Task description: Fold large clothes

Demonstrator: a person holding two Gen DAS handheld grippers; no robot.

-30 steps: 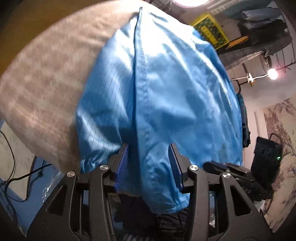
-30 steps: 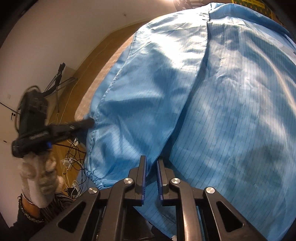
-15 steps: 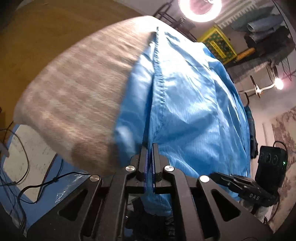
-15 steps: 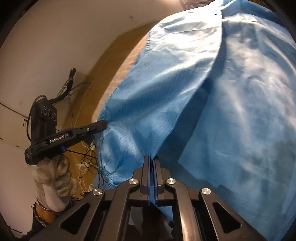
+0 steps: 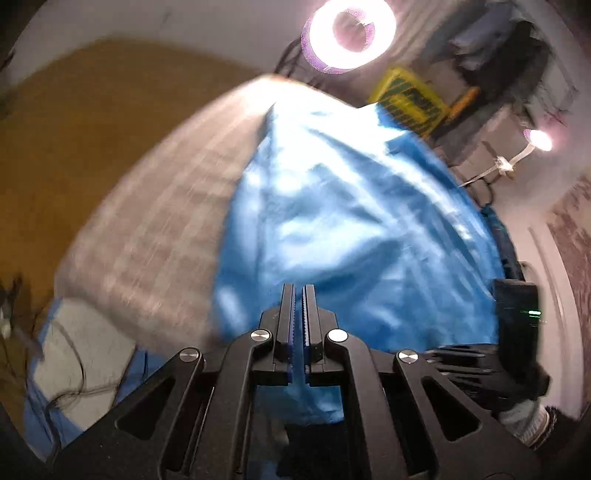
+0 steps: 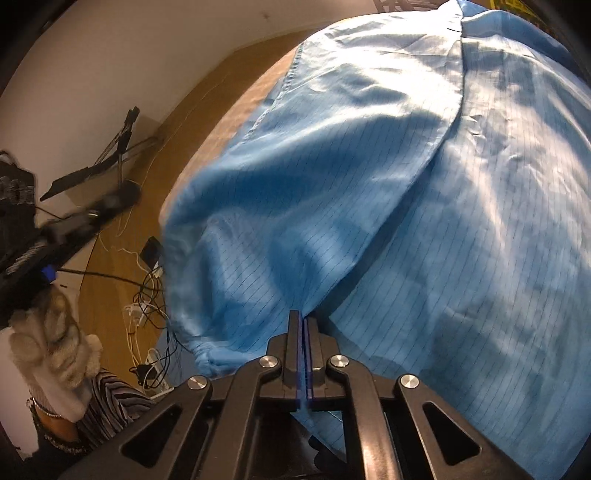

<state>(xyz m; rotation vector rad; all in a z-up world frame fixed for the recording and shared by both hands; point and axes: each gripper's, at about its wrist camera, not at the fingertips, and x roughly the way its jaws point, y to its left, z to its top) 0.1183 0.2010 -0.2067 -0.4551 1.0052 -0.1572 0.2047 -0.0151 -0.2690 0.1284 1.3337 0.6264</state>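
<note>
A large light-blue garment with thin dark grid lines lies over a table with a grey woven cover. My left gripper is shut on the garment's near edge and lifts it off the cover; the view is blurred by motion. My right gripper is shut on a pinched fold of the same garment at its near edge. The fabric rises in a ridge from the jaws. The left gripper shows blurred at the left of the right wrist view, and the right gripper's body at the lower right of the left wrist view.
A ring light, a yellow crate and shelves with dark clothes stand beyond the table. Cables and power strips lie on the wooden floor at the left. A black tripod stands by the white wall.
Both grippers closed on the garment's near edge. They have since lifted it, with the left gripper still moving; a fold of fabric now rises off the table.
</note>
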